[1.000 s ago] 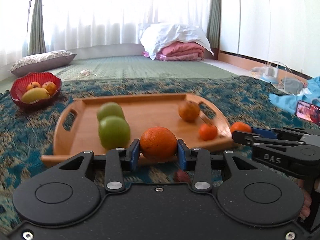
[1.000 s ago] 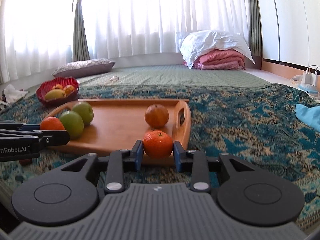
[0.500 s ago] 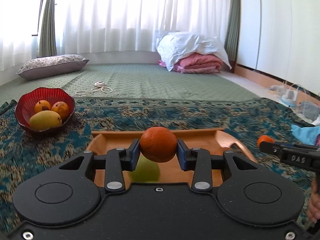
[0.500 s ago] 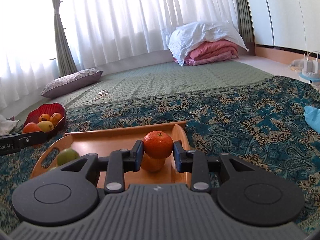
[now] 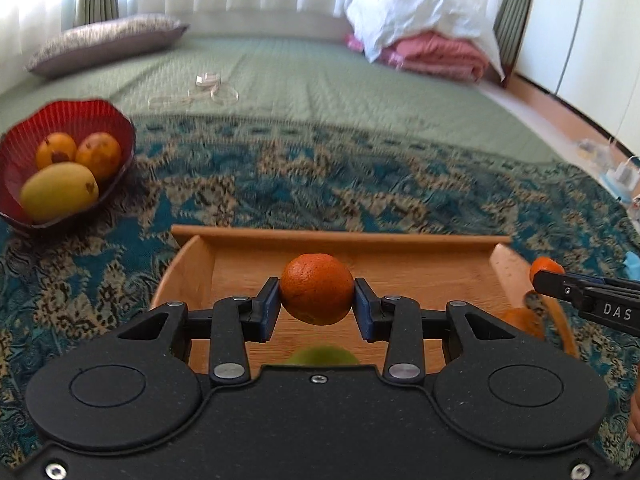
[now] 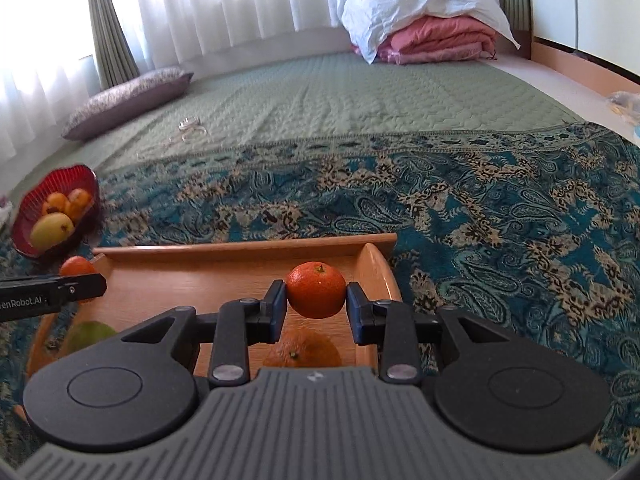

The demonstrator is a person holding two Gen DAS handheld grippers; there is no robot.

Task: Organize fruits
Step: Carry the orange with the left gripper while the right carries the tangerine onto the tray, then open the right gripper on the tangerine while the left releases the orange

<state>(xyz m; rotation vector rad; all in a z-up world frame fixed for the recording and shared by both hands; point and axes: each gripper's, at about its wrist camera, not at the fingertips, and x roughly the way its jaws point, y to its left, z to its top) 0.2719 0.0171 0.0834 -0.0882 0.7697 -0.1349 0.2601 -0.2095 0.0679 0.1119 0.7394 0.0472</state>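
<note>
Left gripper (image 5: 317, 310): matte black housing with blue pads; clamped on a dimpled, round orange (image 5: 316, 288), which is held above the tray.
Right gripper (image 6: 316, 308): ribbed grey housing with blue pads; clamped on a smoother tangerine (image 6: 316, 289) whose green stem scar is seen on top.
Tray (image 5: 340, 238): pale wood, raised rim, rounded corners; laid on the patterned cloth beneath both held fruits.
Fruit on tray: a green fruit (image 5: 324, 356) is partly hidden by the left housing; a second orange (image 6: 302, 350) with stem is shown only in the right view, just below the tangerine.
Cloth (image 6: 500, 216): woven teal and cream paisley.
Bowl (image 5: 100, 116): red, fluted, scalloped rim; set on the cloth left of the tray; a yellow mango (image 5: 58, 191) and two orange fruits are held in it.
Quilt (image 6: 340, 100): sage green, stitched; a loose cord is seen on it.
Far edge: a grey pillow (image 5: 108, 42) and folded pink bedding (image 6: 436, 38) under a white pillow are shown before sheer curtains.
View difference: each gripper is seen side-on in the other's view.
</note>
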